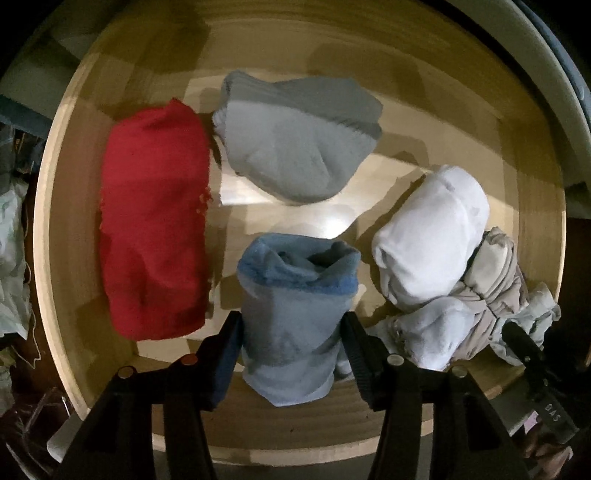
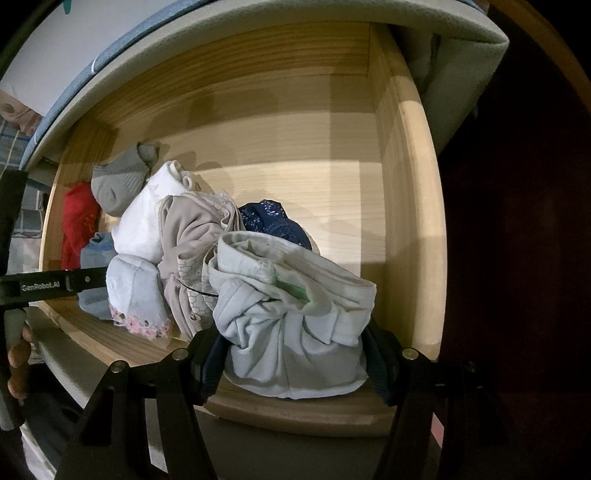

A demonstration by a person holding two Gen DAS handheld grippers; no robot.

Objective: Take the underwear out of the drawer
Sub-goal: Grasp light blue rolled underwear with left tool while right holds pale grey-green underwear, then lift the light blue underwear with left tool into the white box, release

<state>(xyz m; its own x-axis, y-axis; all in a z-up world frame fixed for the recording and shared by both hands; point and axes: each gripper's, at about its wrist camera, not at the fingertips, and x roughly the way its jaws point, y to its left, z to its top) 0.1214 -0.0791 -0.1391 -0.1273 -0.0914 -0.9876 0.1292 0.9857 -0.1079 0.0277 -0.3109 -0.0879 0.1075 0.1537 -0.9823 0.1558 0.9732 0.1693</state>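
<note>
Inside a wooden drawer (image 1: 535,155) lie several rolled garments. A blue roll (image 1: 295,295) stands on the drawer floor between the fingers of my left gripper (image 1: 291,332). The pads flank it on both sides without squashing it, so this gripper is open. My right gripper (image 2: 295,362) is shut on a pale grey bundle of underwear (image 2: 291,314) near the drawer's front wall. A red roll (image 1: 155,221), a grey roll (image 1: 295,144) and a white roll (image 1: 432,236) lie around the blue one. A beige garment (image 2: 192,251) and a dark blue lace piece (image 2: 273,219) sit behind the held bundle.
The drawer's right half has bare floor (image 2: 314,192) up to the right wall (image 2: 406,184). A grey padded edge (image 2: 258,33) overhangs the back of the drawer. Crumpled cloth (image 1: 11,258) lies outside the left wall. A person's fingers (image 2: 18,365) show at the left.
</note>
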